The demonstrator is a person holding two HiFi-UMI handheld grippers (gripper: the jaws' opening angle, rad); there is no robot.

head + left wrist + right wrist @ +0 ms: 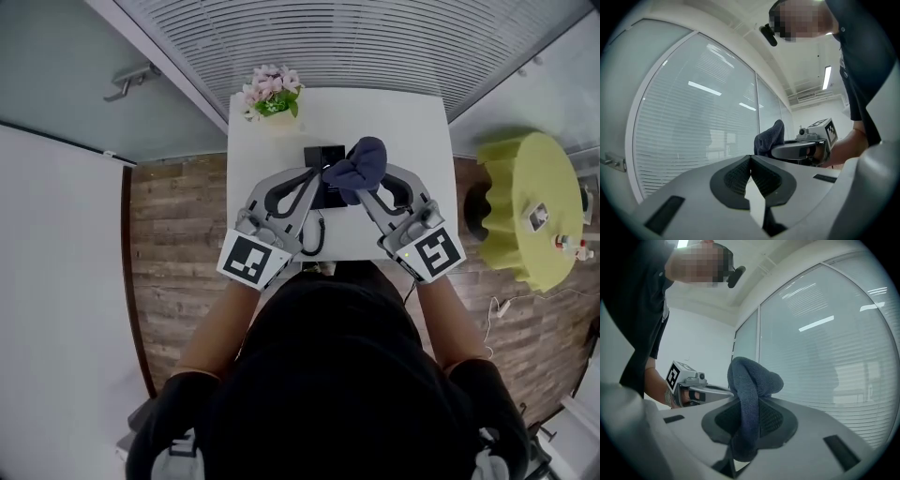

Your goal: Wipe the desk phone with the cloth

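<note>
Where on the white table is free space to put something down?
Free: on the white table, the far right part, between the dark blue cloth and the right edge; the strip right of the pink flowers. Crowded: the centre, around the black desk phone.

No legible text is showing; the left gripper's cube (249,260) and right gripper's cube (434,251) are displaying only patterned markers.

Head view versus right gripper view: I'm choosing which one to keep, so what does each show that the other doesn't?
Only the head view shows the white table, the desk phone and the flowers. Only the right gripper view shows, close up, the right gripper with its jaws pressed onto the cloth. Both show the cloth and the left gripper.
</note>
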